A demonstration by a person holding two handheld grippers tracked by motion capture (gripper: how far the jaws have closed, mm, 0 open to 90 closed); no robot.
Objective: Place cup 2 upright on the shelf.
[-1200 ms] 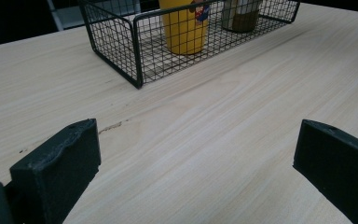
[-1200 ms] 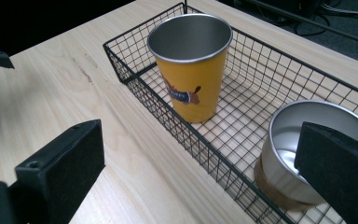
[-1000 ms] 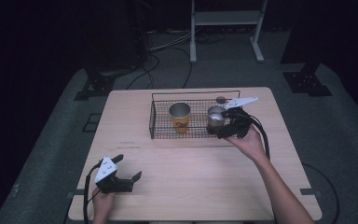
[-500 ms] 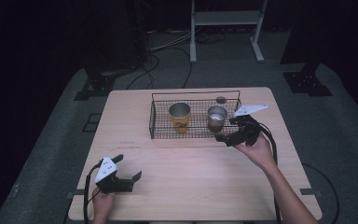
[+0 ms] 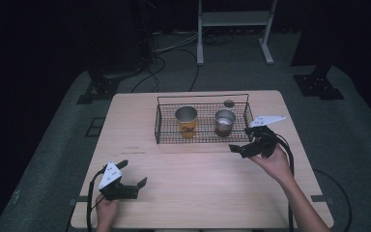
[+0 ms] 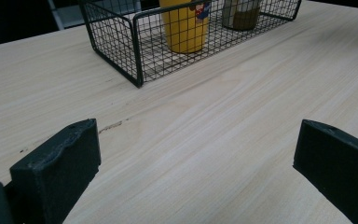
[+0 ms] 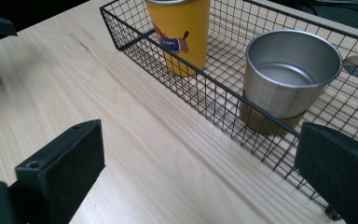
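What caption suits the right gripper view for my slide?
Open right claw facing a wire basket holding a yellow cup and steel cup.

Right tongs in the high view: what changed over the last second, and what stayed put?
The right tongs pulled back out of the wire basket, away from the silver cup, toward the person, and now hover open over the table in front of the basket, holding nothing. The silver cup, the yellow cup, the basket and the left tongs stayed as they were.
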